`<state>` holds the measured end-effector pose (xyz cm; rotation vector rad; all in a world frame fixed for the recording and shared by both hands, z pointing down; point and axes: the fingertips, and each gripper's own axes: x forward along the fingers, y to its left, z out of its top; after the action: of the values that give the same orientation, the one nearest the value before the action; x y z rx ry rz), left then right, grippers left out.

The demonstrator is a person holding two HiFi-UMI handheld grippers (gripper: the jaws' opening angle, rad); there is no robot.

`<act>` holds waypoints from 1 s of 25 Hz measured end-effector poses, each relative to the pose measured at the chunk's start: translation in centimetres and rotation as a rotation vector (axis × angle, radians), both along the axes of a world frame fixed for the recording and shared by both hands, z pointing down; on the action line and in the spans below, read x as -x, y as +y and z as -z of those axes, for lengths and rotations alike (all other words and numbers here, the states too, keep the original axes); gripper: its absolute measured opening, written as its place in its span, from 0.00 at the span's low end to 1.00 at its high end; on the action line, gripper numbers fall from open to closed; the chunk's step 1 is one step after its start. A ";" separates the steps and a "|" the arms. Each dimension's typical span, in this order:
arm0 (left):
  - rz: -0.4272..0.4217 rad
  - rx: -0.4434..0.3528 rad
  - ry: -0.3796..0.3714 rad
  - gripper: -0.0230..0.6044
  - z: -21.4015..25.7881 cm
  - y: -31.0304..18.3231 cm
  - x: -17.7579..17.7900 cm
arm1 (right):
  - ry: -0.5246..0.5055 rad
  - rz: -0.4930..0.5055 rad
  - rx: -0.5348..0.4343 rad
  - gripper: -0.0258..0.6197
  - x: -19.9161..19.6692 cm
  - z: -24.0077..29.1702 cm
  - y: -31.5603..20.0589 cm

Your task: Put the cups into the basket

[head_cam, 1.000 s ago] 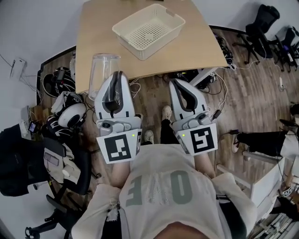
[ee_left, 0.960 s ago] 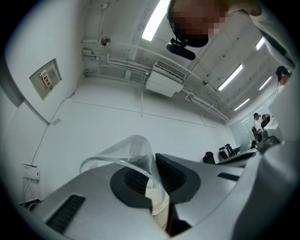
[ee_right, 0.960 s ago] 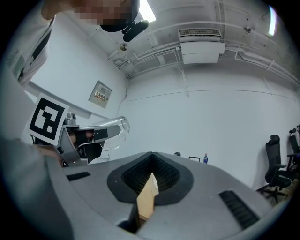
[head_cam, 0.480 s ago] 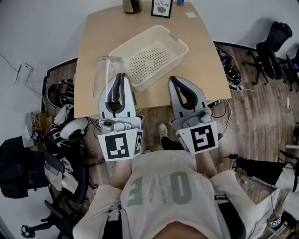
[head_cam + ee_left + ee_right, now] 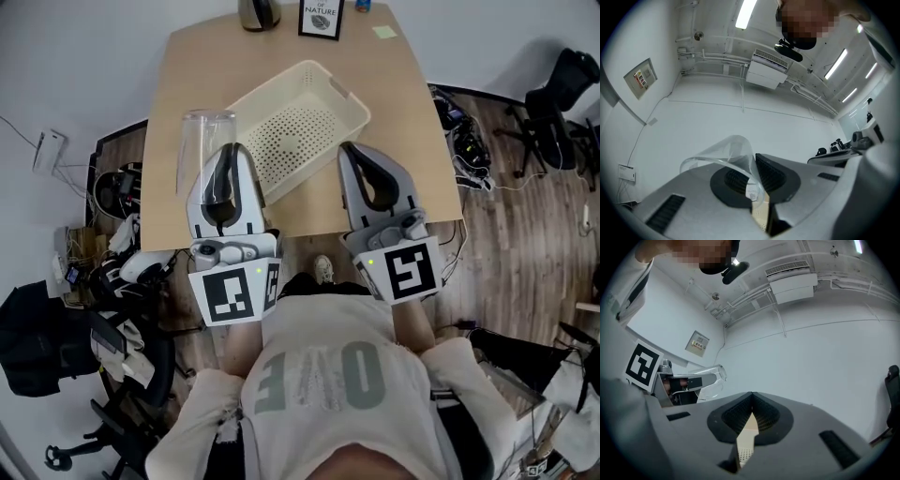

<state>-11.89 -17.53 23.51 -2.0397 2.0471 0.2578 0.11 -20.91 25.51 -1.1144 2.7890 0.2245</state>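
Observation:
A clear plastic cup [image 5: 201,146] is held by its rim in my left gripper [image 5: 232,156], which is shut on it above the wooden table's [image 5: 403,112] left front part, just left of the basket. In the left gripper view the cup's thin wall [image 5: 723,151] is pinched between the dark pads of the left gripper [image 5: 753,165]. The cream perforated basket [image 5: 296,131] lies empty and slanted on the table, between the two grippers and ahead of them. My right gripper [image 5: 349,156] is shut and empty; in its own view the right gripper's [image 5: 752,397] pads meet, with the basket [image 5: 744,446] showing below.
A framed sign [image 5: 320,17], a dark metal vessel [image 5: 258,11] and a small yellow note [image 5: 382,31] stand at the table's far edge. Bags, cables and a chair [image 5: 56,337] crowd the floor at the left. An office chair [image 5: 572,84] is at the right.
Both grippers have moved forward over the table, the left carrying the cup along. The basket now lies between them instead of well ahead.

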 end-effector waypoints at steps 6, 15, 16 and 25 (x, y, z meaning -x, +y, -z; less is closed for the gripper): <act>0.008 -0.002 -0.003 0.09 0.1 -2.2 0.1 | 0.002 0.006 -0.009 0.04 -0.1 -0.3 -2.1; -0.005 -0.015 0.007 0.09 1.1 -6.3 2.6 | 0.029 0.019 -0.027 0.04 3.0 0.8 -5.3; -0.010 -0.003 -0.003 0.09 1.2 -7.0 2.9 | 0.032 0.016 -0.041 0.04 3.4 1.1 -5.8; -0.070 0.141 -0.056 0.09 -1.6 -11.7 4.4 | 0.034 0.003 -0.037 0.04 5.8 1.3 -8.9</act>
<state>-16.27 -29.21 25.10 -2.1771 2.0156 0.0687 -5.66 -29.80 24.19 -1.1086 2.8036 0.2969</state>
